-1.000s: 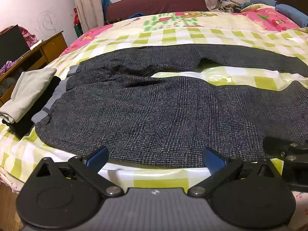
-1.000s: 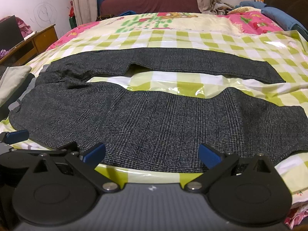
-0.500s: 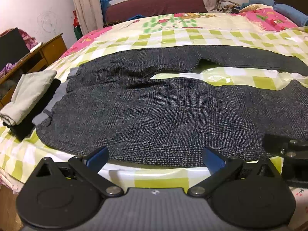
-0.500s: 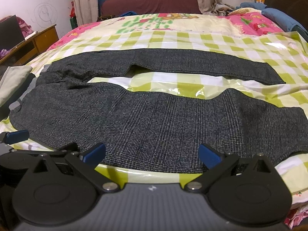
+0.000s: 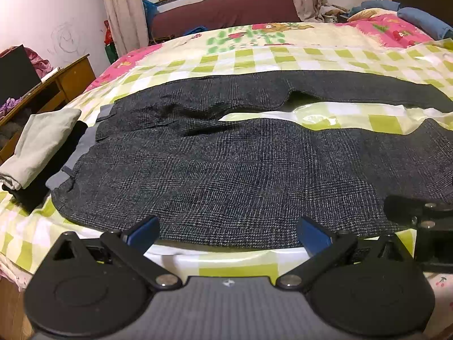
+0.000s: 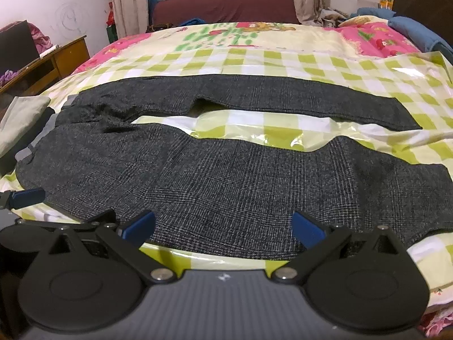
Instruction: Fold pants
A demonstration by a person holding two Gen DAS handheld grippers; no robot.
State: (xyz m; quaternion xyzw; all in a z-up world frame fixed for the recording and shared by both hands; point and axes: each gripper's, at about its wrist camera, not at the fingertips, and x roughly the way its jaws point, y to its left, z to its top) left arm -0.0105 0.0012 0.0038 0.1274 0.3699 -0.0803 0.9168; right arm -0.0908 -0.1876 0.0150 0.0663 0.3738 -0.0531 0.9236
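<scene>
One pair of dark grey checked pants (image 5: 226, 170) lies flat on the bed (image 5: 254, 56), just ahead of both grippers. Long axis crosswise: waistband left, legs parted, running right. Left gripper (image 5: 226, 233) and right gripper (image 6: 223, 231) spread wide, holding nothing.

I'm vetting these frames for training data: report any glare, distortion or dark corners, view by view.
Left wrist view: fisheye bowing curves the pants, the top corners vignette black, and glare sits on the plastic sheet between the legs. Right wrist view: the same bowing, with glare on that sheet and near its right edge.
</scene>
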